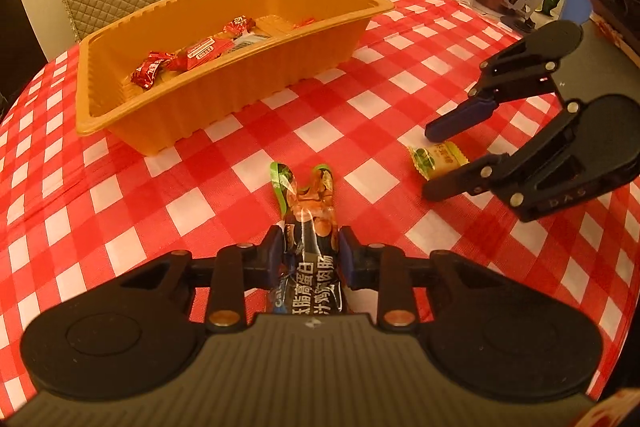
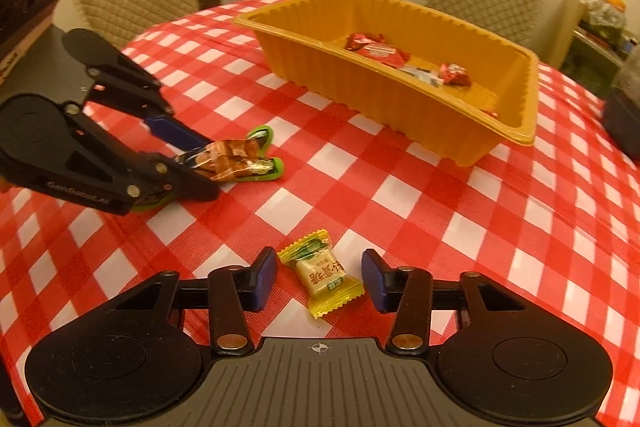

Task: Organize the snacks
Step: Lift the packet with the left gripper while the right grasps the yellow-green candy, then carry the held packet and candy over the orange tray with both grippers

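L gripper clamped on long dark plastic sausage pack w/ green-edged end, pack's far end near or on the red/white checked tablecloth, can't tell which. R gripper jaws partly apart, straddling small yellow wrapped candy flat on cloth; pads not touching it, gaps both sides. Orange ribbed plastic tray sits beyond, several red-wrapped snacks inside.

Risks: candy lies diagonal betw pads, so closing could pinch only a crimped corner → slips or spins out. Flat wrapper + cloth: fingertips may snag tablecloth and drag it, shifting tray. L pack held near one end, floppy; may swing or catch tray rim on the way in.
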`<control>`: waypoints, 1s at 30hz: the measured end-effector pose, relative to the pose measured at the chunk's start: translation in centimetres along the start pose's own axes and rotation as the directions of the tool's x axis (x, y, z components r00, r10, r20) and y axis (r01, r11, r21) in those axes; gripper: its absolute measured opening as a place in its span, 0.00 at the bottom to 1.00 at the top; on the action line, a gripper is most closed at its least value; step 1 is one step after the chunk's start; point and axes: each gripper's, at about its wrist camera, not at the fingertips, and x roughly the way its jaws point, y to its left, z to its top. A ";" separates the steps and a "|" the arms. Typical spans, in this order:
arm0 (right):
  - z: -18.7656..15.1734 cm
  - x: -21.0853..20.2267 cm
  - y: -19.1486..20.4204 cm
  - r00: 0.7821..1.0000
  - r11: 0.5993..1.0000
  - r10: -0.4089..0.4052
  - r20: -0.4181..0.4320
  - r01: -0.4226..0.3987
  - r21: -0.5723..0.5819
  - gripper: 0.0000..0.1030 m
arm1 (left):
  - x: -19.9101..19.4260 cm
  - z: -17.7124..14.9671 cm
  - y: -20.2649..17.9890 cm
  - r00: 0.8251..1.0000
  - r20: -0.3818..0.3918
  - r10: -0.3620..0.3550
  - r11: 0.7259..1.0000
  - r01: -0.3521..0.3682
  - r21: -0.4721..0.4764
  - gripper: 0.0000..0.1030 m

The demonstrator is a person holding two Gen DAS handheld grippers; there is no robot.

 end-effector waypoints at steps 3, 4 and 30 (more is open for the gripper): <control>0.0 -0.2 0.1 1.000 1.000 -0.004 -0.007 0.004 0.017 0.29 | 0.2 0.0 0.1 1.000 0.005 0.001 1.000 -0.001 -0.011 0.27; 0.0 -0.4 0.3 1.000 1.000 -0.011 -0.016 0.012 0.025 0.28 | 0.2 0.1 0.0 1.000 0.008 0.004 1.000 -0.004 -0.008 0.27; -0.5 -1.2 1.3 0.998 0.995 -0.046 -0.044 0.050 0.088 0.20 | 0.4 0.0 -0.7 1.000 0.022 0.018 1.000 -0.017 -0.013 0.26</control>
